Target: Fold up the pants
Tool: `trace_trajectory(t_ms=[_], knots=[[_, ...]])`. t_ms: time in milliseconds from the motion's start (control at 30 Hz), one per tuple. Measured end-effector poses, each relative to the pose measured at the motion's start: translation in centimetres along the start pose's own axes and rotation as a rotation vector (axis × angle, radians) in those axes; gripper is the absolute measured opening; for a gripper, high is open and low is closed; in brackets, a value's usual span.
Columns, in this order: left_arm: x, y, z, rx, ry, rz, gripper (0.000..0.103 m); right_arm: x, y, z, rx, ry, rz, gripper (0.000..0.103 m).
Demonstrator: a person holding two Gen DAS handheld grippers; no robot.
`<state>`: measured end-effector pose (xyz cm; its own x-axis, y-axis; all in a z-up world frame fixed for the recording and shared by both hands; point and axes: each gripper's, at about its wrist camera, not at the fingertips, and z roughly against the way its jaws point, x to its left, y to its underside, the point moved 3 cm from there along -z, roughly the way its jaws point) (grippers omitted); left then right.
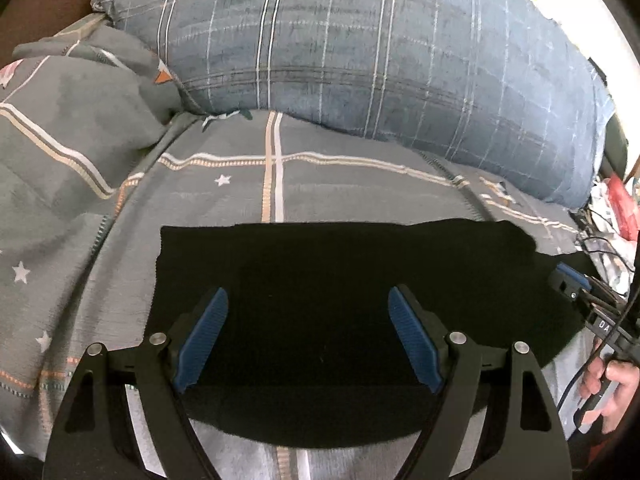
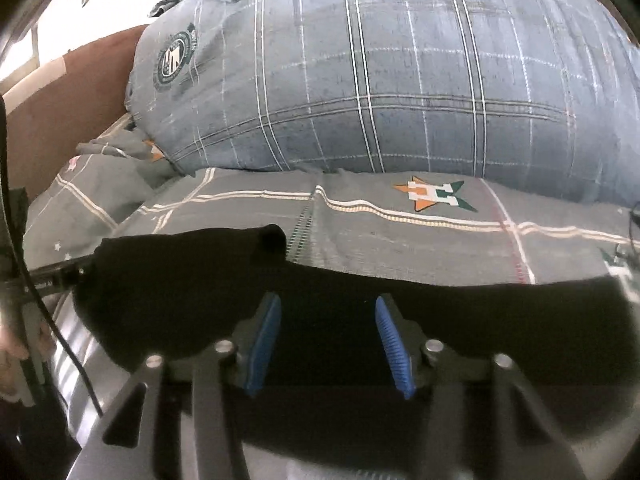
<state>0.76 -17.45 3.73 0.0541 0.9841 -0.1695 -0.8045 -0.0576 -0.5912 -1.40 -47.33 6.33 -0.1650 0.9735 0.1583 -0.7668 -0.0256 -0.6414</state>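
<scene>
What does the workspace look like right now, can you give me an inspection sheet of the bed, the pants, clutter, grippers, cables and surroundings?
Surface: grey star-print bedsheet, lightly wrinkled.
Job's things: black pants lying flat, partly folded.
Clutter: blue plaid duvet bunched behind; grey pillow on the left.
Grippers: left gripper open above the pants; right gripper open, nothing between its pads.
Cables: black cable by the person's hand.
Surroundings: brown headboard; jumbled items off the bed's edge.

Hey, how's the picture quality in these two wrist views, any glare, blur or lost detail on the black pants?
Left wrist view: sharp, the black pants show as a flat dark mass without fold detail, white glare blows out the upper right corner, and fisheye bends the bedsheet stripes. Right wrist view: softer, the gripper frame at the bottom is blurred, the pants are equally featureless, and bright window light washes out the upper left.
</scene>
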Motion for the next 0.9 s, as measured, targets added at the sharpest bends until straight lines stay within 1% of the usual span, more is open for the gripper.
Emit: trace_trajectory(t_ms=[33, 67, 100, 133, 233, 333, 400, 533, 600, 733, 800, 900], knots=[[0.0, 0.1, -0.3, 0.006, -0.004, -0.001, 0.083, -0.3, 0.2, -0.5, 0.019, 0.024, 0.008, 0.05], [0.1, 0.3, -0.5, 0.008, -0.01, -0.006, 0.083, -0.7, 0.6, -1.0, 0.035, 0.058, 0.021, 0.047], [0.1, 0.4, -0.5, 0.009, -0.017, -0.014, 0.083, -1.2, 0.9, -1.1, 0.035, 0.081, 0.035, 0.047], [0.2, 0.4, -0.6, 0.01, -0.024, -0.021, 0.083, -1.6, 1.0, -0.9, 0.021, 0.081, 0.033, 0.047], [0.4, 0.6, -0.7, 0.015, -0.028, -0.024, 0.083, -3.2, 1.1, -0.4, 0.022, 0.098, 0.001, 0.047], [0.2, 0.4, -0.6, 0.014, -0.04, -0.027, 0.083, -3.5, 1.2, -0.1, 0.022, 0.087, -0.023, 0.047], [-0.2, 0.3, -0.4, 0.012, -0.047, -0.036, 0.083, -3.2, 1.2, 0.2, 0.027, 0.088, -0.022, 0.05], [-0.9, 0.2, 0.3, 0.008, -0.03, -0.032, 0.083, -3.0, 1.1, 1.8, 0.004, 0.071, -0.053, 0.05], [-1.4, 0.1, 0.6, 0.0, -0.025, -0.034, 0.083, -3.1, 1.3, 2.7, -0.008, 0.076, -0.064, 0.054], [-2.3, 0.2, 1.0, -0.011, -0.008, -0.048, 0.083, -3.4, 2.3, 4.8, -0.018, 0.084, -0.086, 0.055], [-2.7, 0.5, 0.8, -0.003, -0.004, -0.045, 0.083, -3.9, 2.9, 5.6, -0.019, 0.085, -0.107, 0.057], [-3.1, 1.1, 0.2, 0.008, 0.005, -0.034, 0.083, -4.5, 4.0, 5.9, -0.004, 0.099, -0.128, 0.058]])
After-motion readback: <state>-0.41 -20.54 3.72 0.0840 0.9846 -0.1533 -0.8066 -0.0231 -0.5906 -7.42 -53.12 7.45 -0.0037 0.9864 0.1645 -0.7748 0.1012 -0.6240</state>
